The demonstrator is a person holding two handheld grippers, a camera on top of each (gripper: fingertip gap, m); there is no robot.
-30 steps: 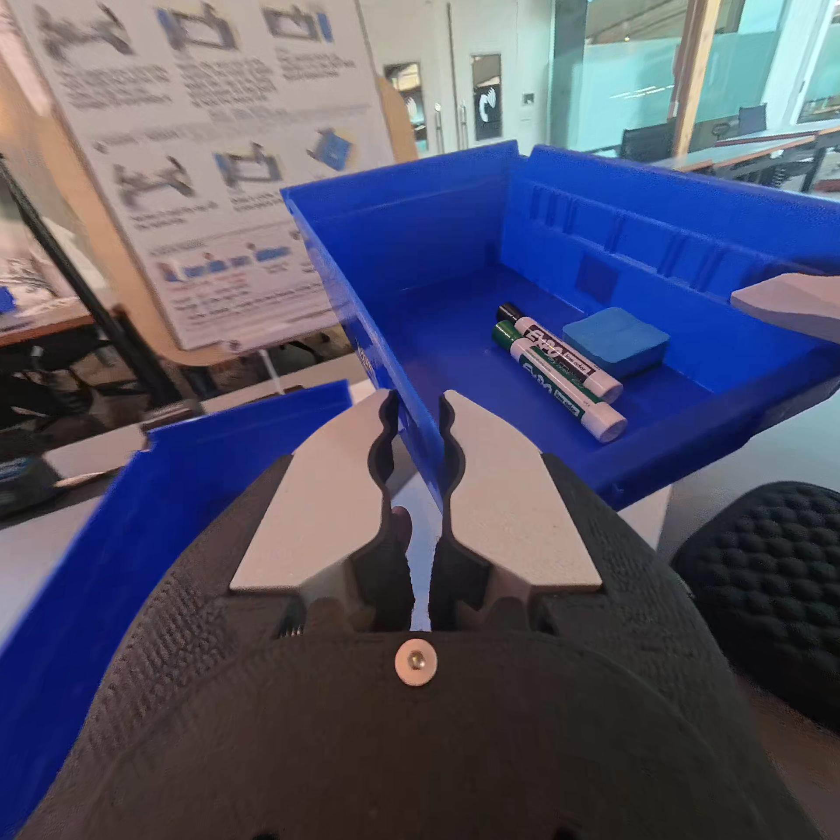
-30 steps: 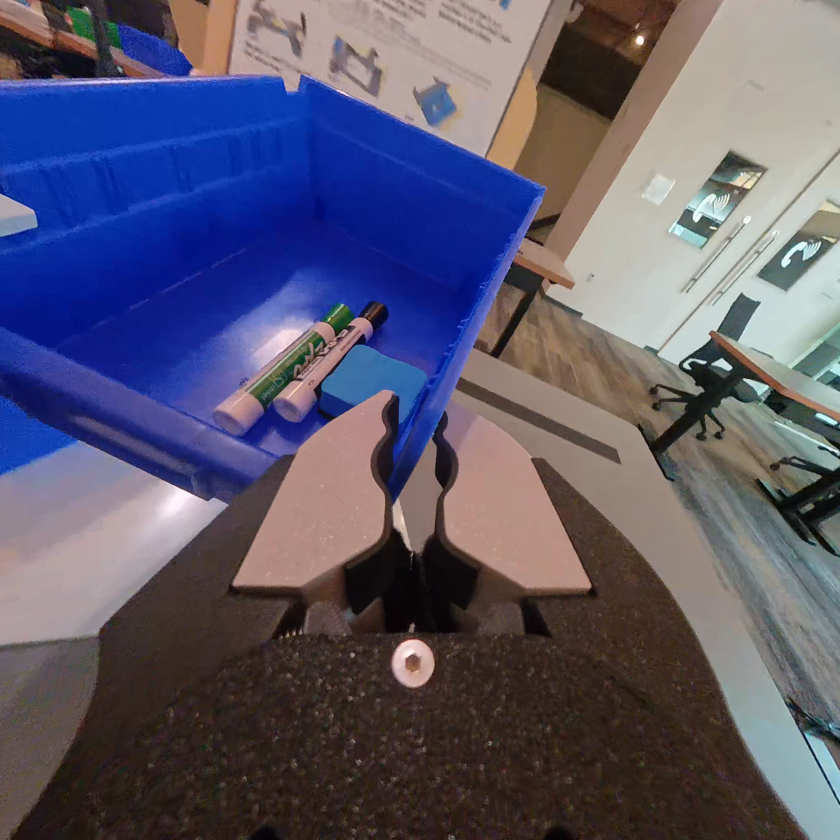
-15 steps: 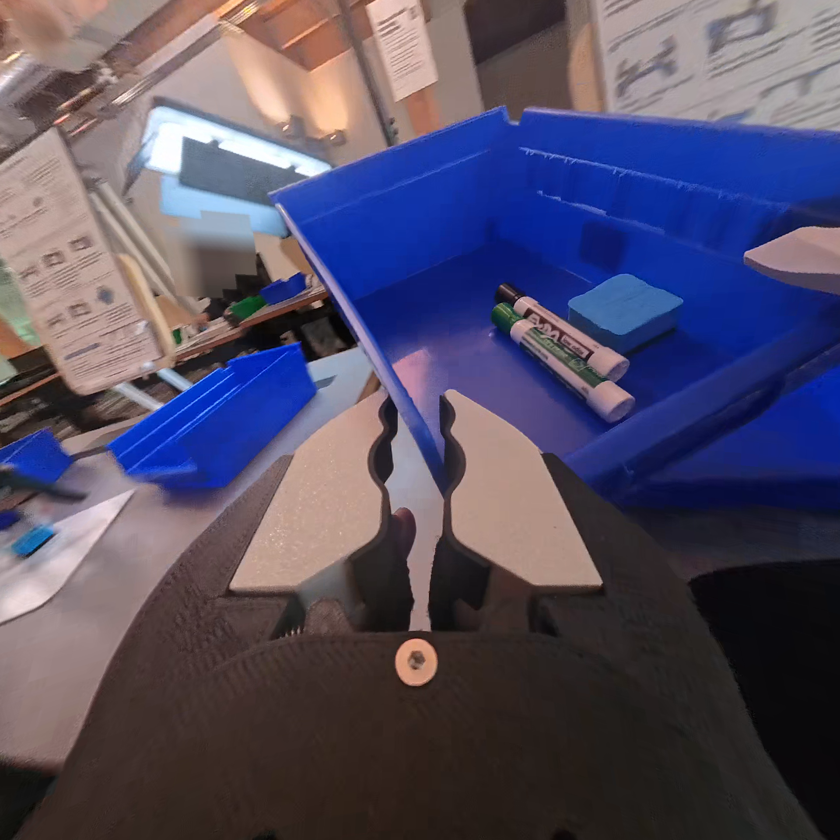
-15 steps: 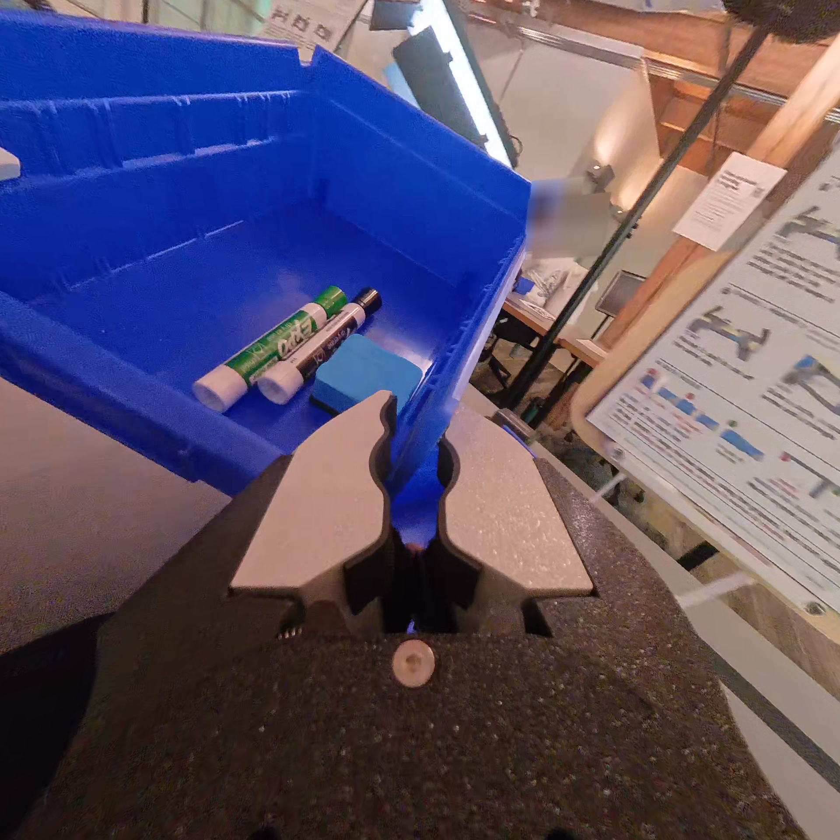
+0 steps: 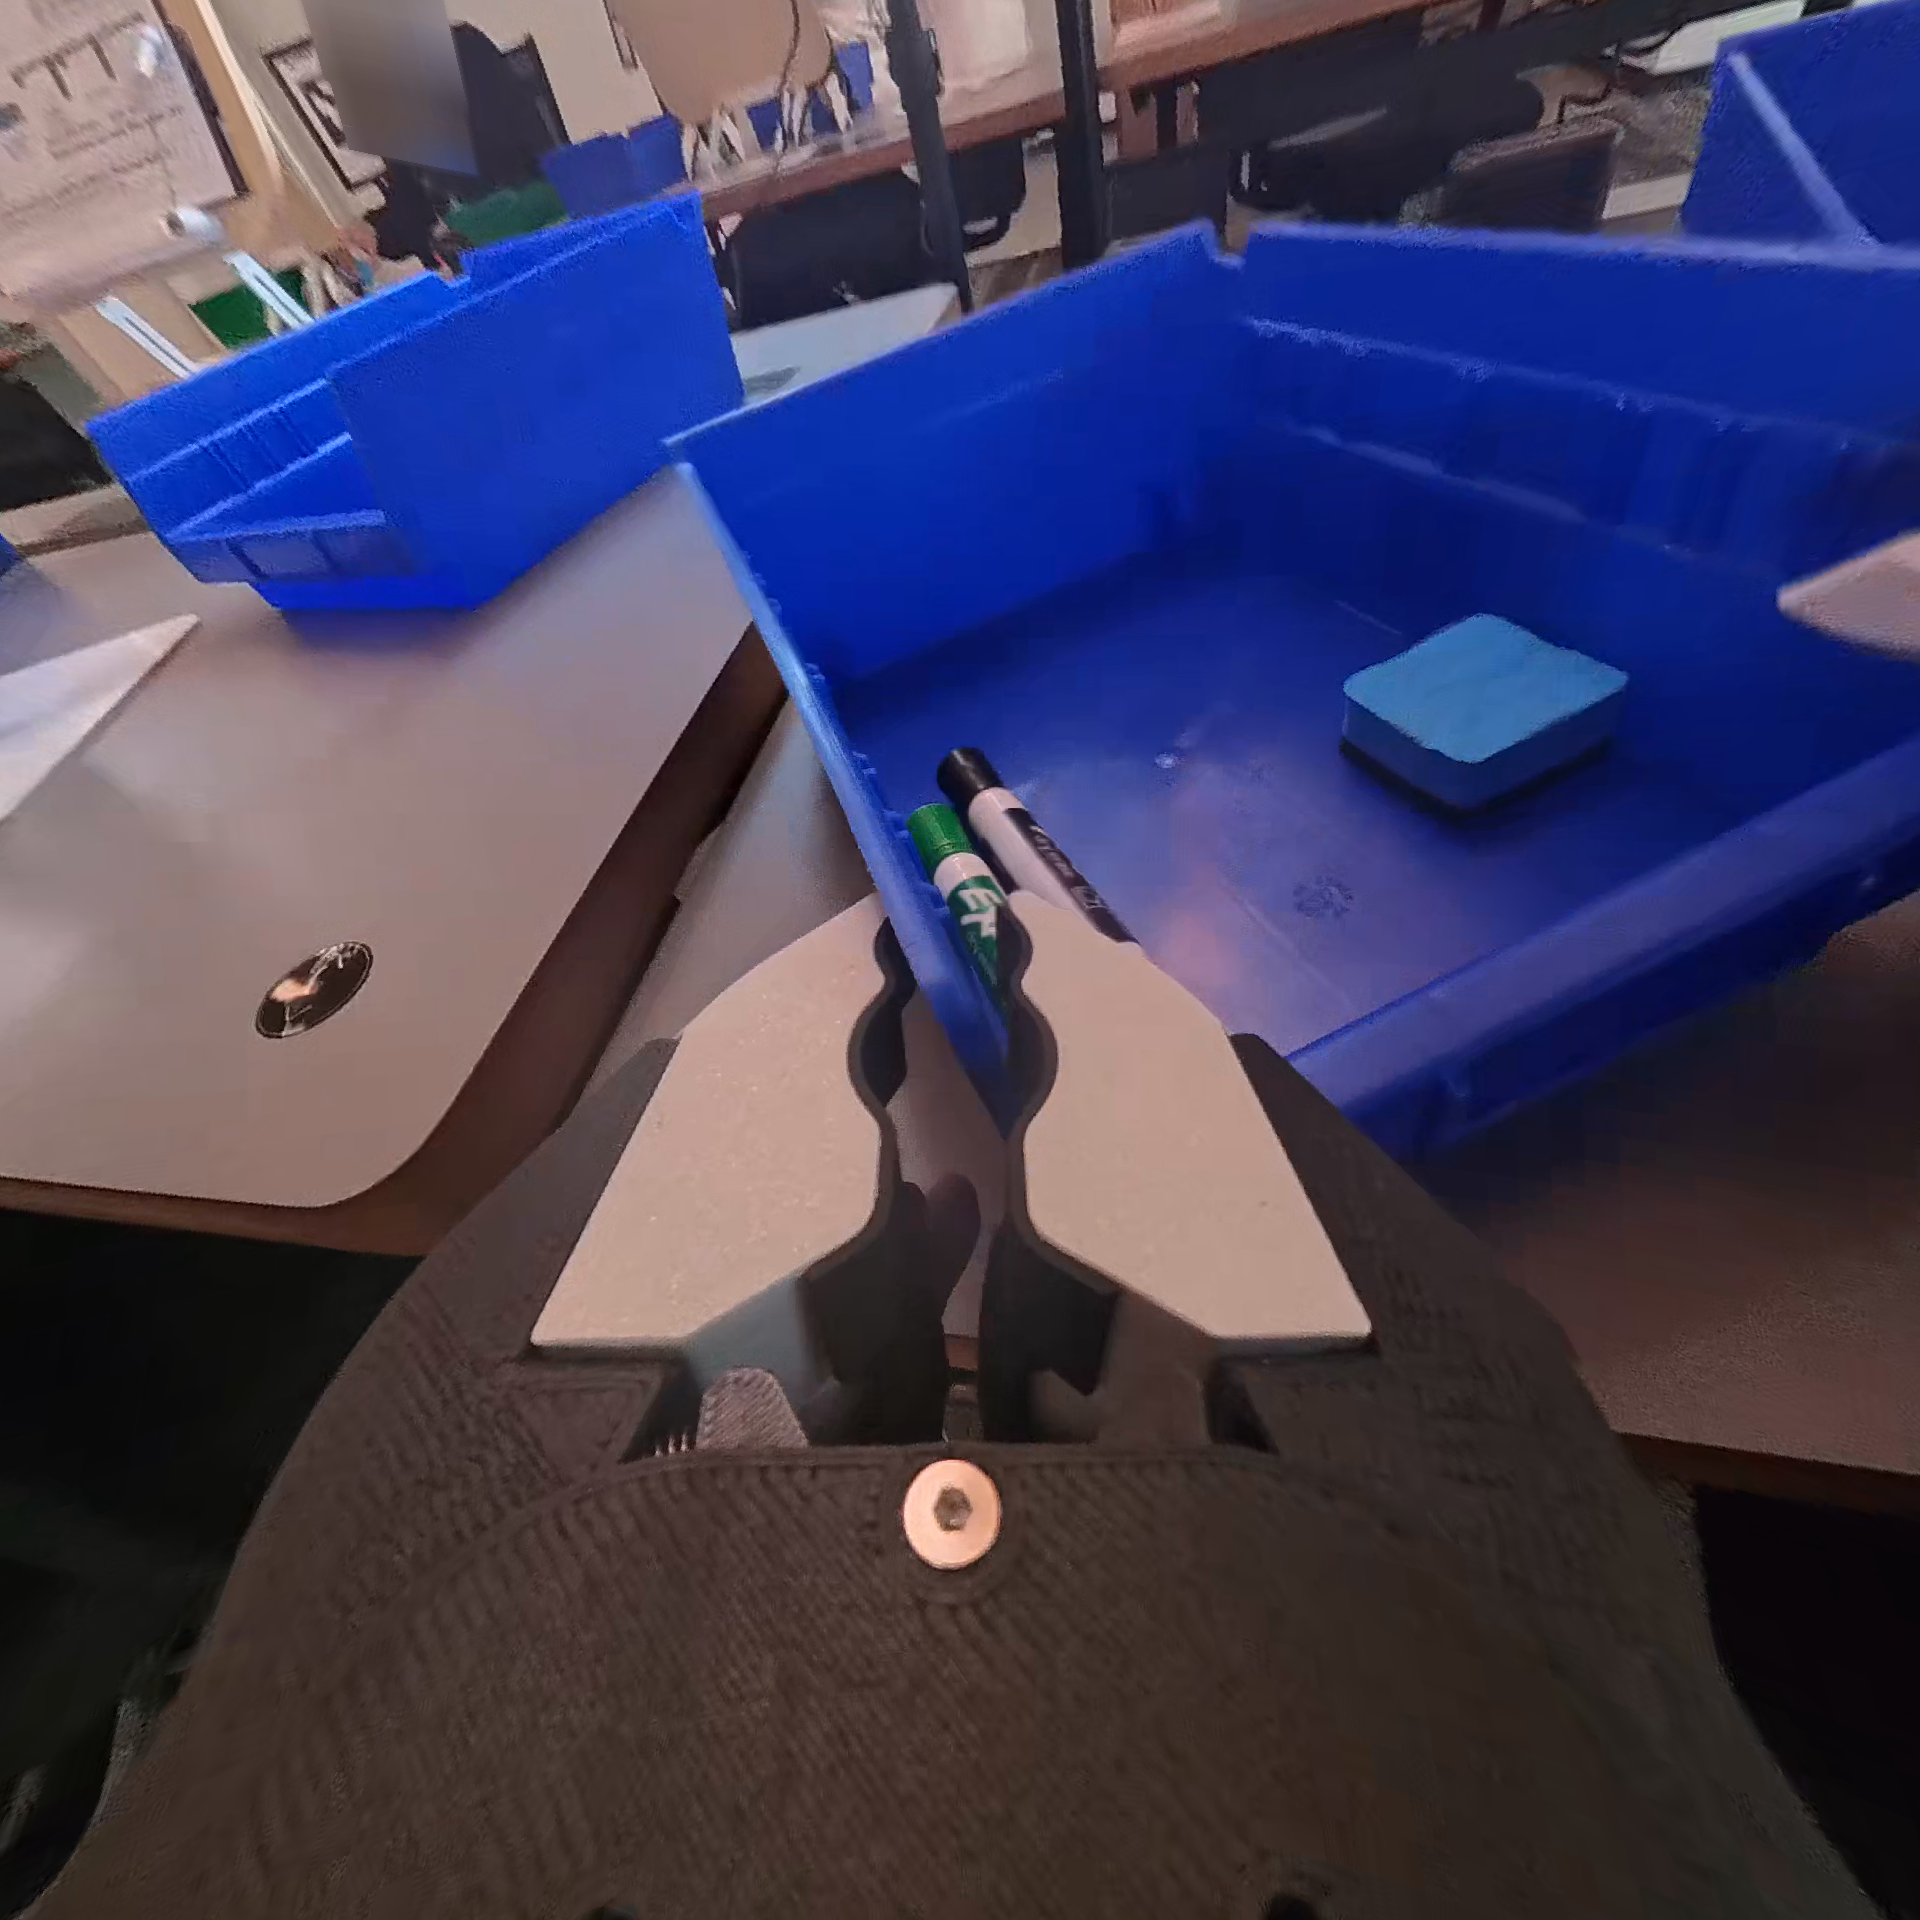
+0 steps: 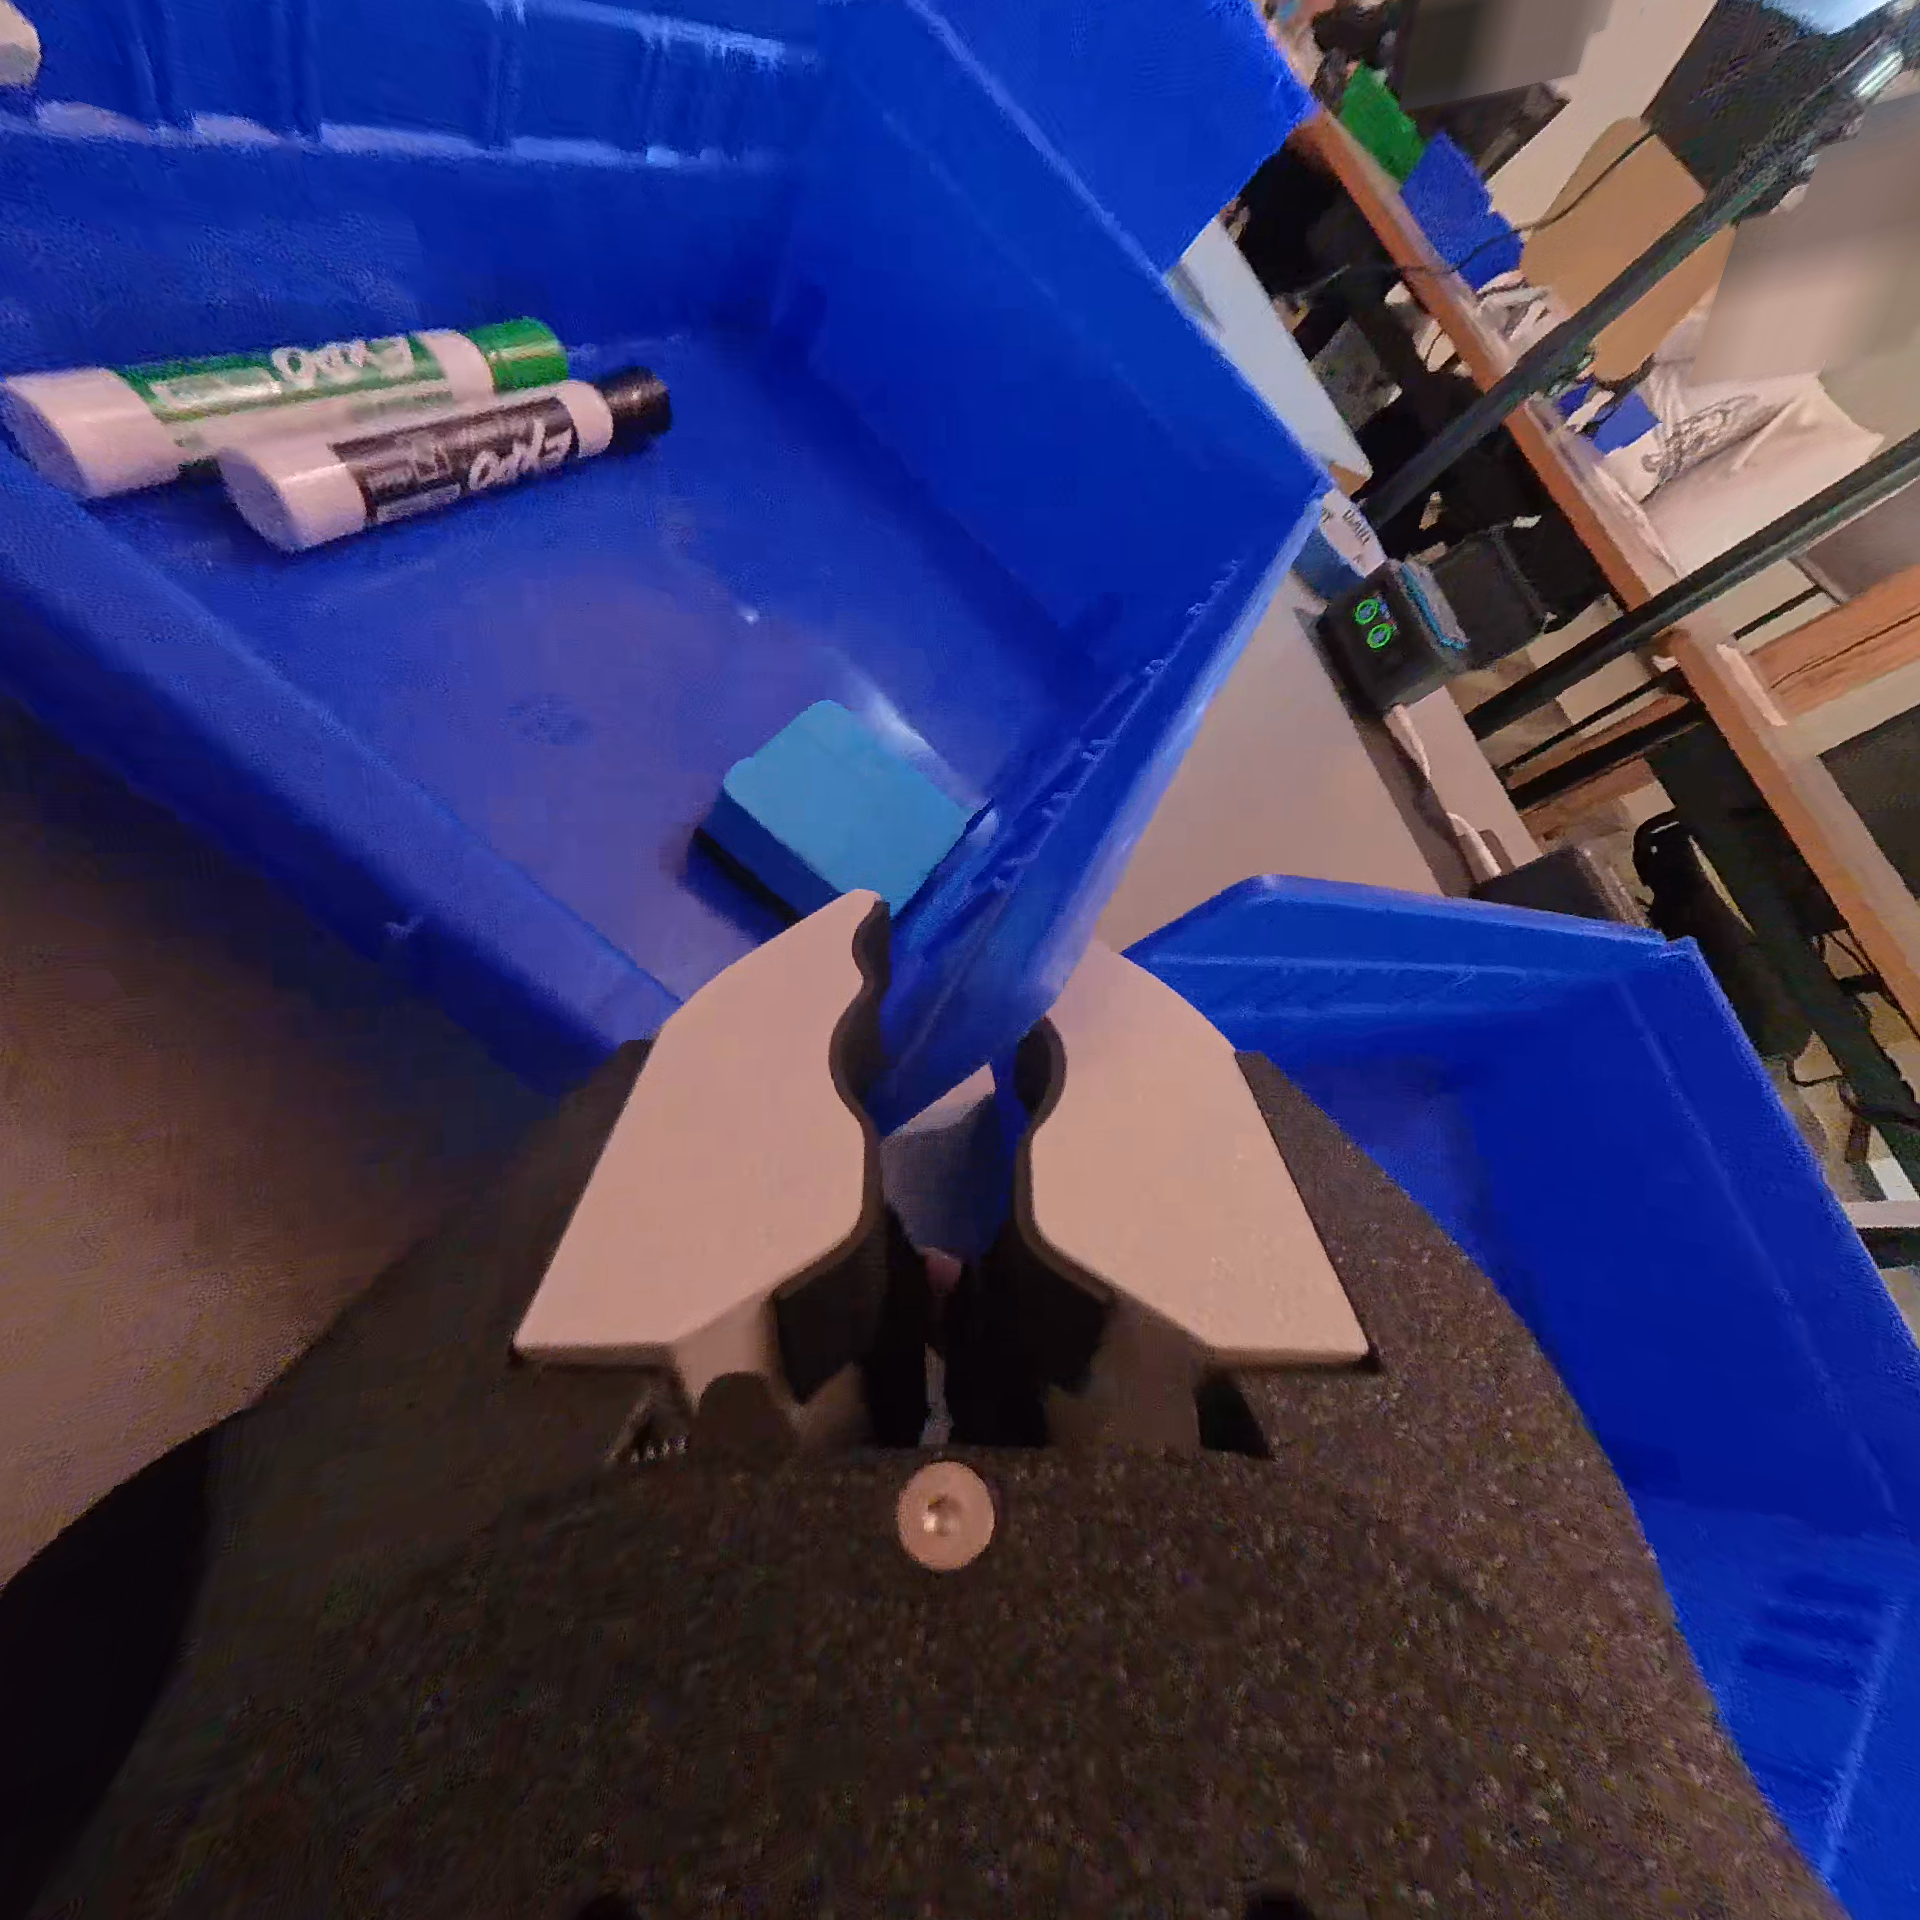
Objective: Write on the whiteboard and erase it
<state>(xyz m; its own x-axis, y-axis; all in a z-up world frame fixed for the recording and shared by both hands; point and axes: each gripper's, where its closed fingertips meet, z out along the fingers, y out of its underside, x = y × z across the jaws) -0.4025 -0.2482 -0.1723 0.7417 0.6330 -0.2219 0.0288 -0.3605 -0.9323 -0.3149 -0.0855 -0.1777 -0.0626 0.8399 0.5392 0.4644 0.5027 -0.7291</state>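
Note:
Both grippers hold a blue bin (image 5: 1039, 499) by its side walls. My left gripper (image 5: 951, 940) is shut on the bin's left wall. My right gripper (image 6: 971, 935) is shut on the bin's right wall (image 6: 1039, 904). Inside the bin lie a green marker (image 5: 961, 883), a black marker (image 5: 1023, 847) and a blue eraser (image 5: 1481, 707). In the right wrist view the green marker (image 6: 281, 390) and black marker (image 6: 436, 457) lie at the far left, and the eraser (image 6: 842, 810) lies near my fingers. The right gripper's fingertip (image 5: 1860, 603) shows at the left wrist view's right edge.
A second blue bin (image 5: 416, 447) stands on the grey table (image 5: 312, 831) to the left, with a white sheet (image 5: 62, 696) beside it. Another blue bin (image 6: 1558, 1195) sits low at the right. Desks, stands and shelves fill the background. The left gripper's tips are roughly 20 centimetres from the right gripper's.
Both grippers have swung the held bin round and down toward the grey table. The two markers have slid to the left wall, apart from the eraser.

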